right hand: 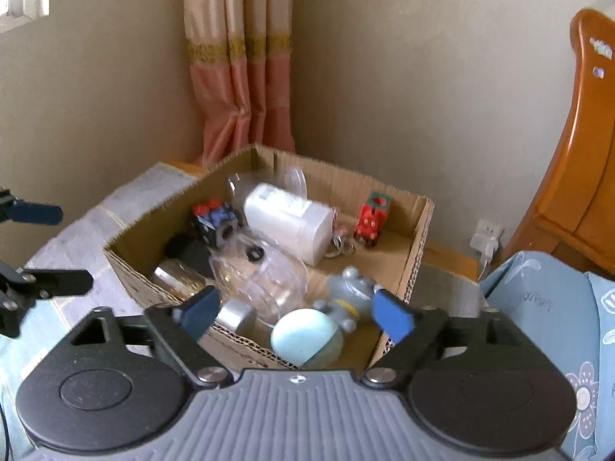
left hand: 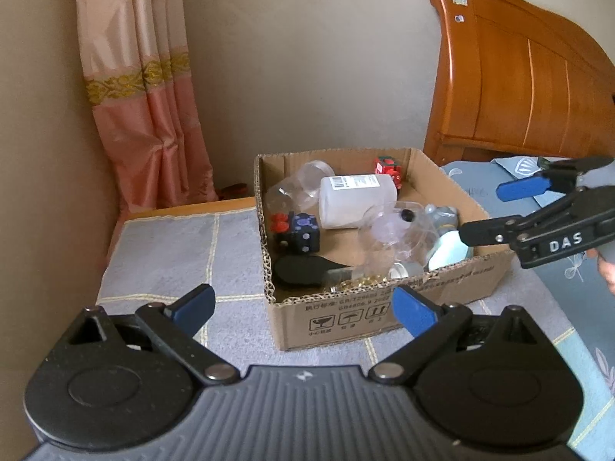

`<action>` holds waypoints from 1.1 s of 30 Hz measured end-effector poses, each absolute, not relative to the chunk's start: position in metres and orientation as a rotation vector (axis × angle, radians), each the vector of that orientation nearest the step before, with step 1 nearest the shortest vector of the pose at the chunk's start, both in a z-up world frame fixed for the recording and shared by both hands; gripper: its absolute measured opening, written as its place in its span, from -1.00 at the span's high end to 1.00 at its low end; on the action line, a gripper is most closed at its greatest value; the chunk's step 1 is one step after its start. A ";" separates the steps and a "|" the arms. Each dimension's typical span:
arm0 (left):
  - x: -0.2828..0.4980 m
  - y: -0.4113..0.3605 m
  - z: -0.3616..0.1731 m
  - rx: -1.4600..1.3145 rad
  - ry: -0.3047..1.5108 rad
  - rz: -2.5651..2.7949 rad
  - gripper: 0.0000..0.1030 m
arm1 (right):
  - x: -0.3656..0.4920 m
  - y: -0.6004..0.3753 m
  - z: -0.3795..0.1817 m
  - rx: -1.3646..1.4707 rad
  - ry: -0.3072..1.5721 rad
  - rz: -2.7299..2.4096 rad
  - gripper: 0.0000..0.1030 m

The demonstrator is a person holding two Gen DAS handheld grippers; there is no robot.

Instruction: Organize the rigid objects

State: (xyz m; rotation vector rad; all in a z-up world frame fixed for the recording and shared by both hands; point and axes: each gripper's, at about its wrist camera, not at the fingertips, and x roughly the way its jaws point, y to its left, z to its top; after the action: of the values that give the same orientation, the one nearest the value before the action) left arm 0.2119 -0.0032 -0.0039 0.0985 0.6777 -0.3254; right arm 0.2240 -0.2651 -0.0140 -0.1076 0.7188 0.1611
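Both grippers empty above a full cardboard box of small rigid things.

Left wrist view: the left gripper (left hand: 303, 309) is spread wide and holds nothing, hanging just near the box (left hand: 384, 317); the right gripper (left hand: 480, 211) reaches in over the right rim, also spread and empty. Inside I count one white bottle (left hand: 357, 201) lying on its side, one dark cube (left hand: 301, 232), one red toy (left hand: 389, 171), one black oval piece (left hand: 300, 269), and several clear plastic pieces too overlapped to count.

Right wrist view: the right gripper (right hand: 294, 313) hovers over the near corner above one pale blue ball (right hand: 303, 336) and one grey figure (right hand: 348, 294). Judged risks: the ball may roll away from closing fingers, and the clear jar (right hand: 265, 280) alongside could be knocked or caught too.
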 end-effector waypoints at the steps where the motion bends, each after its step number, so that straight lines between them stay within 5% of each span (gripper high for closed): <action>1: 0.210 -0.003 -0.003 0.094 0.673 -0.321 -0.92 | 0.221 -0.263 -0.011 -0.110 0.719 0.152 -0.86; 5: 0.202 0.001 -0.001 0.054 0.667 -0.306 -0.92 | 0.210 -0.251 -0.001 -0.128 0.734 0.074 -1.00; 33: 0.131 -0.028 0.054 0.136 0.670 -0.148 -0.92 | 0.101 -0.213 0.029 0.065 0.711 -0.257 -1.00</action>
State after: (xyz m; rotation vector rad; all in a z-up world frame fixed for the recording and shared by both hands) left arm 0.1314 -0.0276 0.0540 0.1355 0.6699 -0.1483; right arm 0.1010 -0.2134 0.0289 0.0652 0.7110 -0.2567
